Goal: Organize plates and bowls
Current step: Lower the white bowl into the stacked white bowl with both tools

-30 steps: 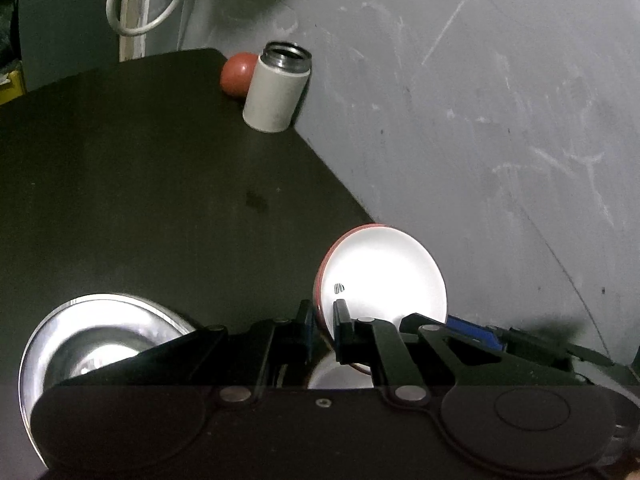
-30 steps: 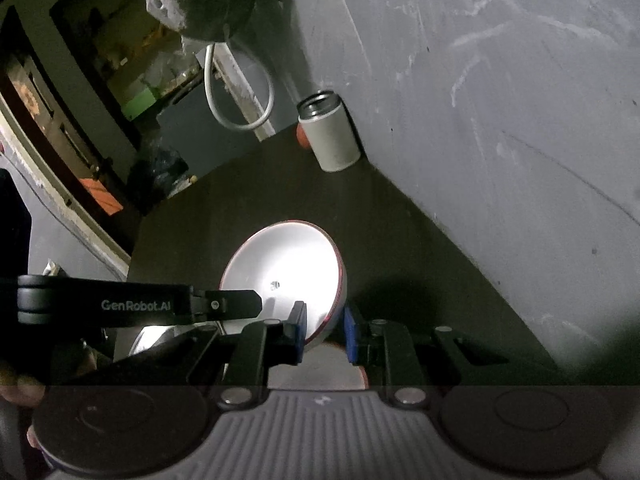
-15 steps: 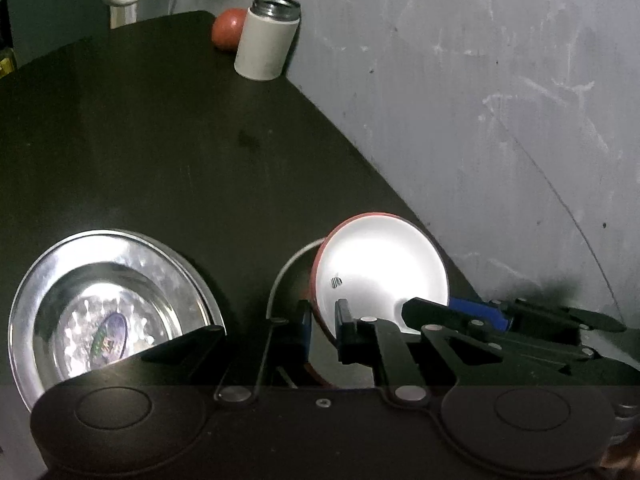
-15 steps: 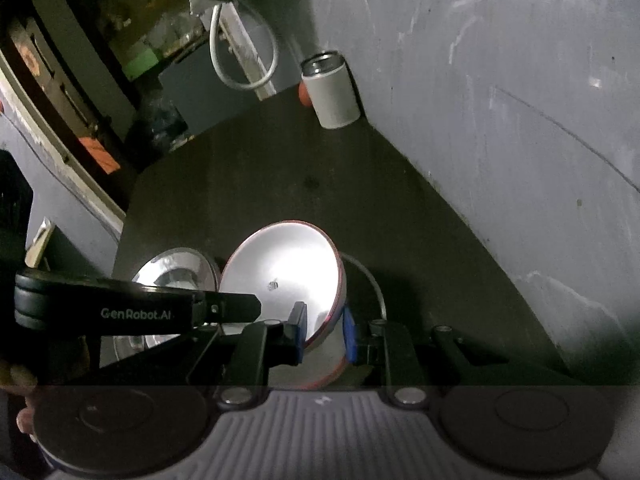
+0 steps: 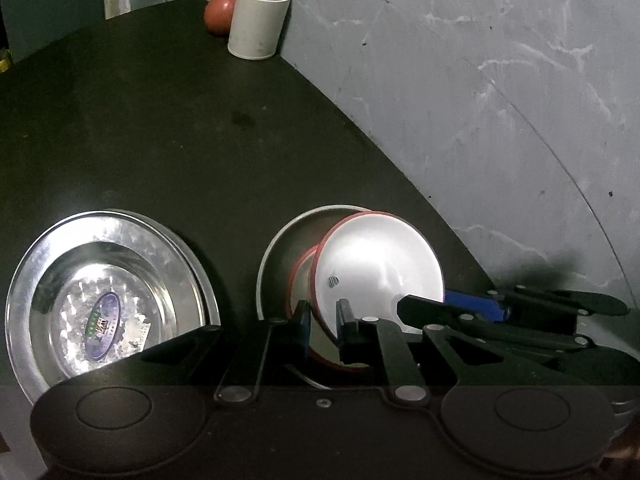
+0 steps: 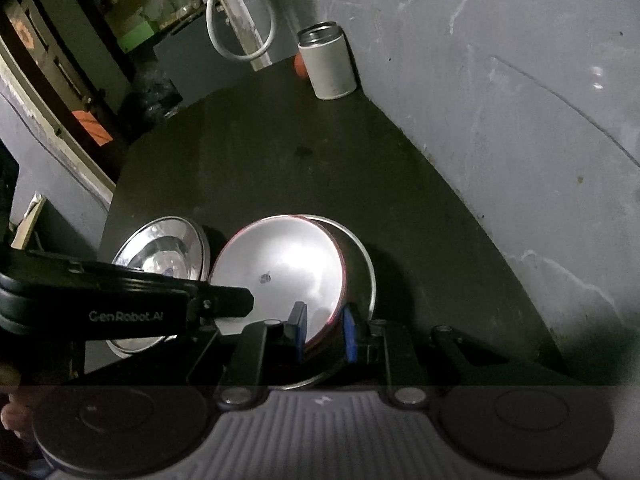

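Both tools, left tool (image 5: 322, 318) and right tool (image 6: 324, 330), clamped on the tilted white bowl's (image 5: 380, 264) rim, above the steel plate (image 6: 366, 268) on the bench (image 5: 160, 140); uneven release could tip it off the red-rimmed bowl (image 5: 298, 276) underneath.

The dark worktop (image 5: 140, 128) lies open ahead; a white cylindrical flask (image 5: 258, 22) and red ball (image 5: 218, 12) block its far corner by the grey wall (image 5: 480, 80).
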`<state>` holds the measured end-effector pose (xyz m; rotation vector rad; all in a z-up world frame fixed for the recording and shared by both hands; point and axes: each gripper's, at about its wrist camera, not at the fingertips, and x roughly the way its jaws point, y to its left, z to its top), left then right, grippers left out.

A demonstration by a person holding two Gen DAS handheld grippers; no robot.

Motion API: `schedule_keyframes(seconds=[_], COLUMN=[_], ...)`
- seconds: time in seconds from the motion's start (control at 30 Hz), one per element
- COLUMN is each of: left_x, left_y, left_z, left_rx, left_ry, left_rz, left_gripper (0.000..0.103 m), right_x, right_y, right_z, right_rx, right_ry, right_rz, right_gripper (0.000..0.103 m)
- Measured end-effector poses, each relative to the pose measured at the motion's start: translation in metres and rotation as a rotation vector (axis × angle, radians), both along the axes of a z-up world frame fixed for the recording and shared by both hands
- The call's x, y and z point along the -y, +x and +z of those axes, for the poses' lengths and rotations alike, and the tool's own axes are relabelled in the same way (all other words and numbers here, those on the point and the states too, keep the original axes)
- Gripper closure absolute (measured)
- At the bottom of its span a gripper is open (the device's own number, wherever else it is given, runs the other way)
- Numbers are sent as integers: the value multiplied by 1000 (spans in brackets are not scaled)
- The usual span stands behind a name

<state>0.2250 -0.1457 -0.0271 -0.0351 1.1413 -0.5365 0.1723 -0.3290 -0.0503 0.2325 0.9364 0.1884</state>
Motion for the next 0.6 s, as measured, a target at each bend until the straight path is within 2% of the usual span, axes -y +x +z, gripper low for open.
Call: schedule_keyframes(seconds=[0.6], left_x=[3], left_y=[0], left_z=[0], left_rx=[2], left_ry=[13], left_rz=[-1], left_gripper=[88], right_x=[-2], right_y=[4], right_z=[0], right_rx=[-5], right_ry=[-11], right_rz=[15], right_gripper=[81])
